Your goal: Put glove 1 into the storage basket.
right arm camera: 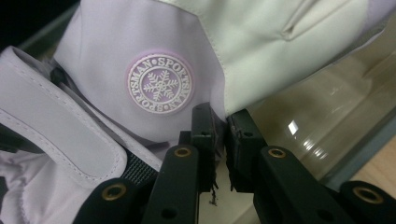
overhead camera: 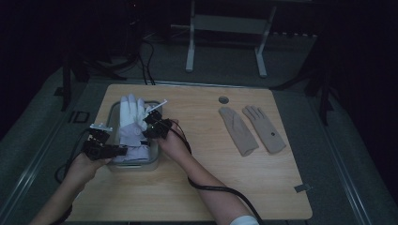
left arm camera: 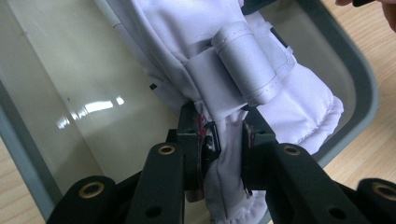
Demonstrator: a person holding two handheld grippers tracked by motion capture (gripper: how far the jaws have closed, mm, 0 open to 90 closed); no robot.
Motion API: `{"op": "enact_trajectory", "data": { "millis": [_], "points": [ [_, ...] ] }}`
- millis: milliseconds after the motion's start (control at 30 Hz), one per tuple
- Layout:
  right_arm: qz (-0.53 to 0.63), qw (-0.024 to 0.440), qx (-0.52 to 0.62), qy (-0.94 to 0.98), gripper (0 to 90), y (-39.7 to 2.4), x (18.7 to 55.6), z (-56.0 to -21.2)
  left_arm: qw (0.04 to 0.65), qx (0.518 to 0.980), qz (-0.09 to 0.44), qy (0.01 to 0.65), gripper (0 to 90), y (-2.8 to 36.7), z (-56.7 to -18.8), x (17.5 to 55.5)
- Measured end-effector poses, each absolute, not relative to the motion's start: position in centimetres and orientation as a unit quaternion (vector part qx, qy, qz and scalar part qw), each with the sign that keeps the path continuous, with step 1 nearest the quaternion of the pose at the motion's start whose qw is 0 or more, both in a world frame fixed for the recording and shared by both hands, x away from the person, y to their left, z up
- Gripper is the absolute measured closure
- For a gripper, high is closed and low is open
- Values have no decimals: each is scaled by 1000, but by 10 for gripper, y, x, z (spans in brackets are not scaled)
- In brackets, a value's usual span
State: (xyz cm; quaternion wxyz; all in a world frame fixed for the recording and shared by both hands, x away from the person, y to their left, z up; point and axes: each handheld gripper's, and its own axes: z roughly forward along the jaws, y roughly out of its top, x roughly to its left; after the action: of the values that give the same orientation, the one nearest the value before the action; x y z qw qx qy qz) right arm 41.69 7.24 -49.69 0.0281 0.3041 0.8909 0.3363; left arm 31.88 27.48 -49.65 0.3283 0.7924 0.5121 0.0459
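Note:
A white and lavender ski glove (overhead camera: 129, 123) lies in a grey tray (overhead camera: 155, 154) at the table's left, its fingers pointing to the far side. My left gripper (overhead camera: 121, 150) comes in from the tray's left and is shut on the glove's cuff. In the left gripper view the jaws (left arm camera: 223, 128) pinch the cuff fabric just below the grey wrist strap (left arm camera: 243, 60). My right gripper (overhead camera: 146, 127) reaches in from the right. In the right gripper view it (right arm camera: 219, 119) is shut on the glove's edge beneath a round snowflake patch (right arm camera: 159, 83).
Two beige knit gloves (overhead camera: 238, 131) (overhead camera: 264, 127) lie side by side on the right half of the wooden table (overhead camera: 197, 178). A round grommet (overhead camera: 223, 100) sits near the far edge. Black cables trail from both grippers, and a white frame stands beyond the table.

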Motion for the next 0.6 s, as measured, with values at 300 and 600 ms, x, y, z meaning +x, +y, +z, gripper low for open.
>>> {"op": "enact_trajectory", "data": {
  "millis": [300, 600],
  "points": [
    [307, 15, 308, 900, 840, 78, 419, -509, 296, 805, 23, 513, 731, 272, -500, 328],
    [320, 10, 296, 900, 560, 71, 419, -497, 257, 820, 20, 511, 651, 266, -502, 336]
  ]
}}
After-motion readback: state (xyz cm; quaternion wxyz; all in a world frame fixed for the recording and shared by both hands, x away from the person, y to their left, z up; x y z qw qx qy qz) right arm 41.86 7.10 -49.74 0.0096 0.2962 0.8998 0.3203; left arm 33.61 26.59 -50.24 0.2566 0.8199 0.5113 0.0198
